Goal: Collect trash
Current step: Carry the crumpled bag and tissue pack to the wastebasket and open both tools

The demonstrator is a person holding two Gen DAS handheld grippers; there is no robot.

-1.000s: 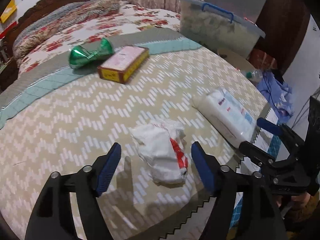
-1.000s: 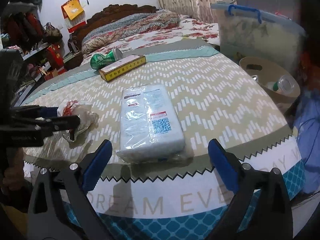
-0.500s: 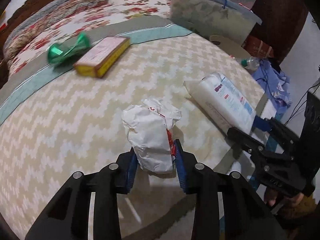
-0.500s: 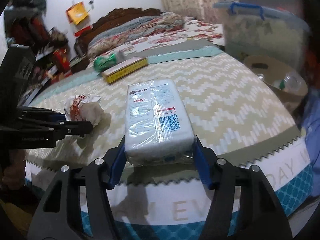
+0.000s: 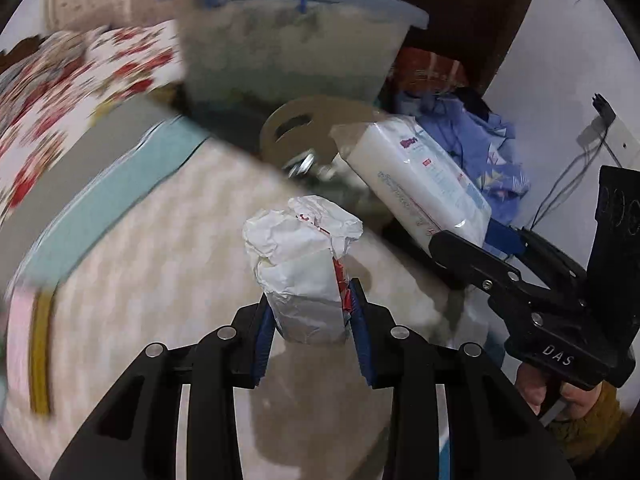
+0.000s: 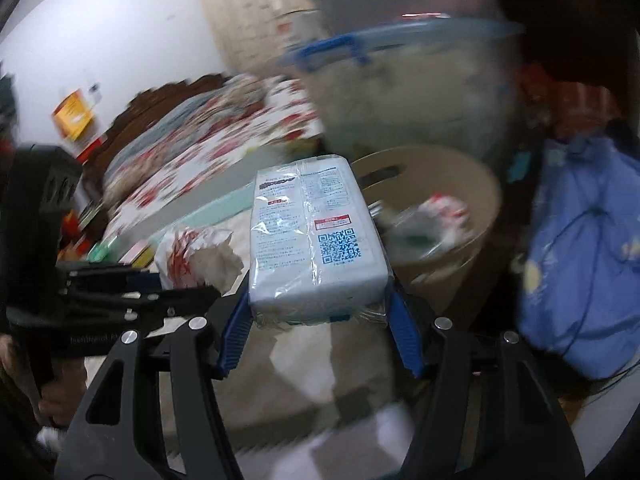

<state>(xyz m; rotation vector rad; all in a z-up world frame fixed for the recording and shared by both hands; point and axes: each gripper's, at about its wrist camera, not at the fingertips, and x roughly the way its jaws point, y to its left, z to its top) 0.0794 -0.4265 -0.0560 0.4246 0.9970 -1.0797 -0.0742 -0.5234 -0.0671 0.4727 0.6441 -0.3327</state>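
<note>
My left gripper (image 5: 310,312) is shut on a crumpled white paper bag with red print (image 5: 302,256) and holds it above the zigzag bedspread (image 5: 160,280). The bag also shows in the right wrist view (image 6: 196,256). My right gripper (image 6: 320,316) is shut on a white plastic-wrapped tissue pack (image 6: 316,240) and holds it in the air. The pack also shows in the left wrist view (image 5: 420,184). A tan round bin (image 6: 444,208) with trash inside stands beyond the pack, off the bed's edge; it also shows in the left wrist view (image 5: 304,128).
A large clear storage box with a blue handle (image 5: 288,36) stands behind the bin. Blue clothes (image 6: 580,264) lie right of the bin. A floral quilt (image 5: 72,92) covers the far bed. The view is motion-blurred.
Both grippers shut on their items, lifted them off the bedspread and swung right toward the bin. The box and green bottle have slid out of clear view.
</note>
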